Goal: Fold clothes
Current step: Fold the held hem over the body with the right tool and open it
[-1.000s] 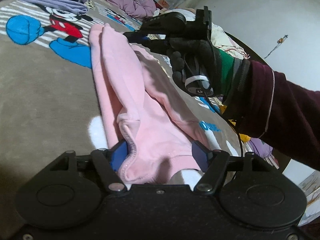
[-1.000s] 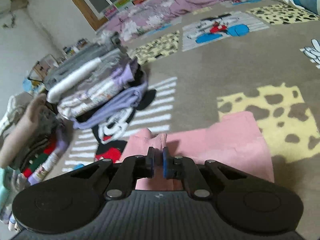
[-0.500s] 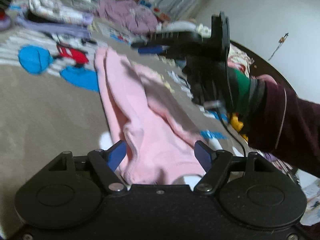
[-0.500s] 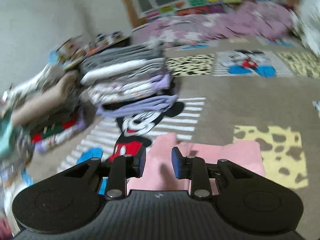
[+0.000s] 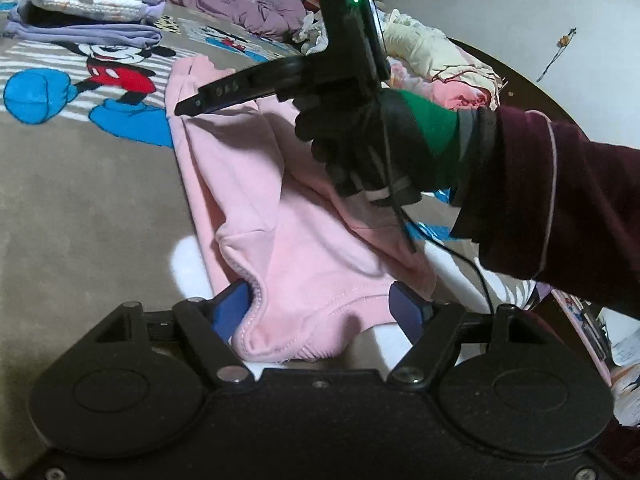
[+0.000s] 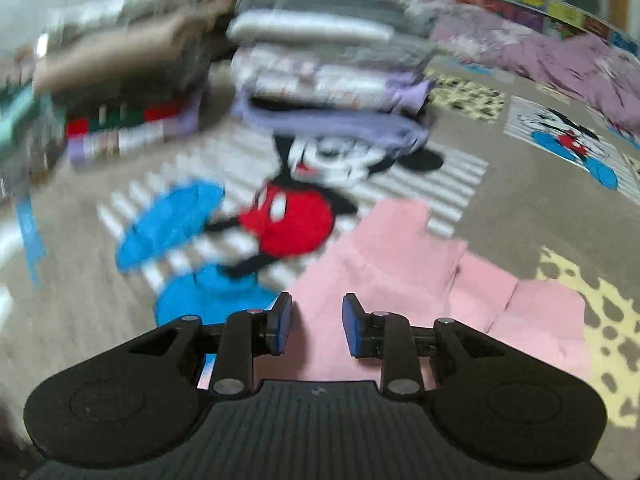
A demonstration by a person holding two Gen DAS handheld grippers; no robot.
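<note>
Left gripper [image 5: 320, 308]: jaws spread wide, blue pads either side of the bunched near hem of the pink garment [image 5: 280, 216]; the left pad sits against the hem's fold, the right pad stands clear of the cloth, so nothing is clamped.

Right gripper [image 6: 316, 324]: jaws partly apart with a clear gap between the blue pads, nothing pinched; pink cloth lies below and beyond them. Seen from the left wrist camera, it hangs over the far part of the garment, held in a black-gloved hand [image 5: 352, 148] with a green cuff and a dark maroon sleeve [image 5: 560, 200]; a green light glows on its body and a black cable [image 5: 460, 256] trails from it.

Pink garment: lies lengthwise on the carpet [image 5: 80, 208], rumpled, with a ridge running along it and stitched edges at the near end. From the right wrist camera its far end shows flat, in stepped rectangular layers.

Carpet: grey-brown, printed with a cartoon mouse [image 6: 296, 204] in red shorts, blue shapes, white stripes and yellow spotted patches.

Folded clothes, stack [image 6: 332, 72]: white, grey and lilac items, on the carpet beyond the cartoon mouse, well apart from the garment; blurred in the right wrist view.

Second pile [image 6: 100, 92]: beside the stack, colours mixed, too blurred to itemise.

Purple bedding [image 5: 248, 0]: heaped at the carpet's far edge.

Cream and pink cloth heap [image 5: 436, 56]: behind the gloved hand.
</note>
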